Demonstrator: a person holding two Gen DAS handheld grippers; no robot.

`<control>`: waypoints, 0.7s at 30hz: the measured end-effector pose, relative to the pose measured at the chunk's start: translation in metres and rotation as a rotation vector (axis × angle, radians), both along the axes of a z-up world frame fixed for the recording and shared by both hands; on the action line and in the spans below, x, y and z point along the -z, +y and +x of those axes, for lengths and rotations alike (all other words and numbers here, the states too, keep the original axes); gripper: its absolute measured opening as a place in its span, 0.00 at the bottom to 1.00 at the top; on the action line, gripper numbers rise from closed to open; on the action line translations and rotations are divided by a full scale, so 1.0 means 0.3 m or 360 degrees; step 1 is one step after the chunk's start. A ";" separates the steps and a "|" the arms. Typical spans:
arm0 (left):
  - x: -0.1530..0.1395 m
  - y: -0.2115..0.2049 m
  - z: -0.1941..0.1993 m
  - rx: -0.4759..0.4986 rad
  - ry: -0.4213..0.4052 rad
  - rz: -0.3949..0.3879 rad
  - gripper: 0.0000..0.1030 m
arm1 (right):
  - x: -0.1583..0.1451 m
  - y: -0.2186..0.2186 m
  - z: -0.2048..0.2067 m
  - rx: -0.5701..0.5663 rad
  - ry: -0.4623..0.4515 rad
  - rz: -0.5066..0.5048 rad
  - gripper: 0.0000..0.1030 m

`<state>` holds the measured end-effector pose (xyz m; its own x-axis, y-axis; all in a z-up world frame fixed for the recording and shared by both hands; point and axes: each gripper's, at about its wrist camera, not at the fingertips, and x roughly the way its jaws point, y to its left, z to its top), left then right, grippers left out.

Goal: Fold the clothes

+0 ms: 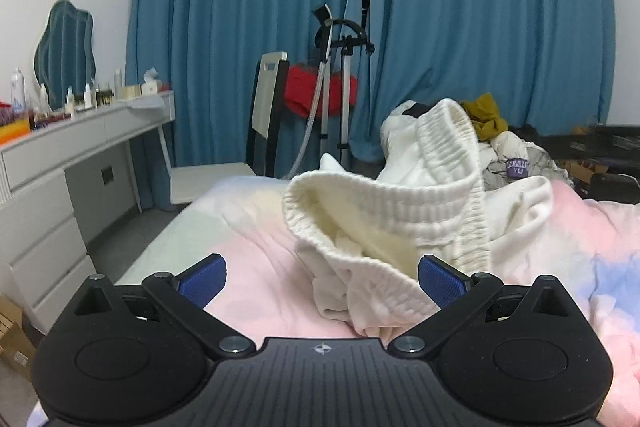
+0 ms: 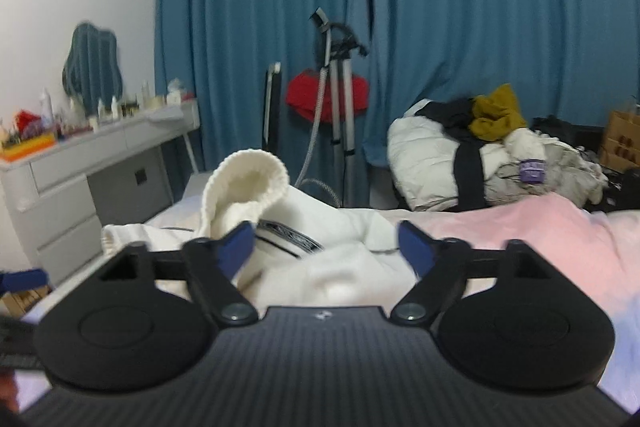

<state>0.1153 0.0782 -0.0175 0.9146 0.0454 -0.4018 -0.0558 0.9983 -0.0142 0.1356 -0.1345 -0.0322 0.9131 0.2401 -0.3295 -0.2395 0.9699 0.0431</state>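
Both black two-finger grippers, left [image 1: 322, 277] and right [image 2: 326, 247], hover spread wide over the crumpled cream knit garment [image 1: 384, 223] lying mid-bed on the pastel pink quilt [image 1: 256, 267]; each should pinch one ribbed-hem corner before spreading it flat.

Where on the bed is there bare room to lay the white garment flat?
Bare pink bedspread lies right of the white garment, bordered behind by the clothes pile. A smaller patch sits left of the garment, toward the bed edge. The middle is crowded with bunched fabric.
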 end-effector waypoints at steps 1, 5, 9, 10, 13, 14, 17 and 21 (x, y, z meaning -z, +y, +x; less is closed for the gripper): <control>0.010 0.014 0.009 -0.0008 -0.0004 0.0000 1.00 | 0.002 0.024 0.044 -0.0014 0.0011 -0.0021 0.71; 0.050 0.070 0.068 -0.0027 0.0018 -0.0017 1.00 | 0.011 0.109 0.225 -0.0058 0.0073 -0.0075 0.63; 0.069 0.143 0.093 0.0005 0.0007 -0.0122 1.00 | 0.016 0.185 0.358 -0.0175 0.0111 -0.0117 0.33; 0.067 0.164 0.094 0.0015 -0.0015 -0.0138 1.00 | 0.015 0.191 0.373 -0.0175 0.0124 -0.0101 0.22; 0.051 0.224 0.079 0.0043 -0.0114 -0.0179 1.00 | -0.009 0.167 0.345 -0.0121 0.0111 -0.0057 0.12; 0.048 0.218 0.067 0.0063 -0.0119 -0.0162 1.00 | -0.018 0.156 0.328 -0.0105 0.0100 -0.0046 0.11; 0.040 0.201 0.028 0.0123 -0.0135 -0.0113 0.98 | -0.052 0.100 0.238 -0.0048 0.0037 -0.0010 0.09; 0.029 0.179 -0.023 0.0203 -0.0156 -0.0046 0.97 | -0.076 -0.027 0.024 0.0003 -0.0033 0.0031 0.08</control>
<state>0.1085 0.1318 -0.0261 0.9471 -0.0840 -0.3098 0.0745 0.9963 -0.0422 0.1427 -0.1427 -0.0095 0.9201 0.2447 -0.3059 -0.2388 0.9694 0.0572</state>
